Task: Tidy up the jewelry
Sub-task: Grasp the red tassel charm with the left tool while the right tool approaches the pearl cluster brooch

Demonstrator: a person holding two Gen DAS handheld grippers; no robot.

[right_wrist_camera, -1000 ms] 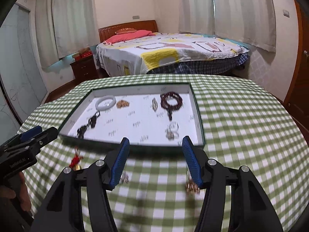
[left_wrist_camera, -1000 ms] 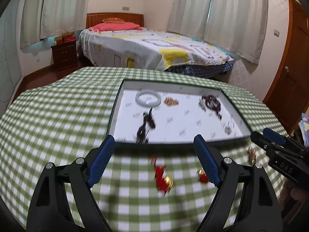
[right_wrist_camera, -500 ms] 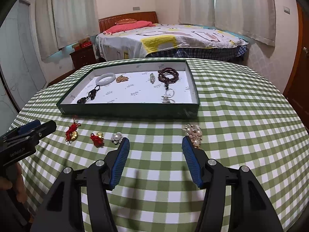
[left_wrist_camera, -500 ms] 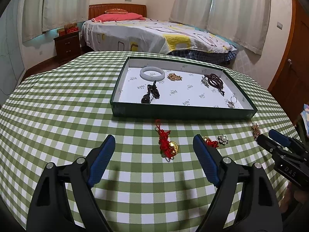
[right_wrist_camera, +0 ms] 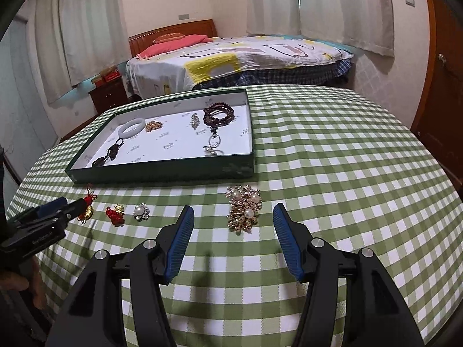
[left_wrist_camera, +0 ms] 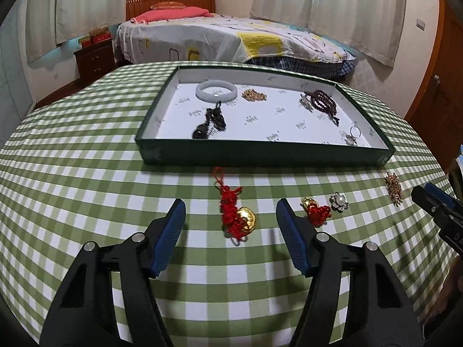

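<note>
Left wrist view: left gripper (left_wrist_camera: 231, 212) hovers low, jaws wide and empty, red knot charm (left_wrist_camera: 235, 215) between them; green tray (left_wrist_camera: 260, 151) beyond holds a jade bangle (left_wrist_camera: 216, 90). Right gripper (right_wrist_camera: 231, 219), likewise spread, brackets a pearl brooch (right_wrist_camera: 243, 208).

A green-and-white checked tablecloth (left_wrist_camera: 72, 173) covers the table surface. Beyond the table stands a bed with a wooden headboard (left_wrist_camera: 170, 1), a red pillow (left_wrist_camera: 170, 16) and a white patterned bedspread (left_wrist_camera: 220, 37); a dark wooden nightstand (left_wrist_camera: 94, 59) sits just beside it at the left. Pale curtains (right_wrist_camera: 344, 8) hang along the walls, and a brown wooden door (right_wrist_camera: 445, 86) occupies the right edge.
</note>
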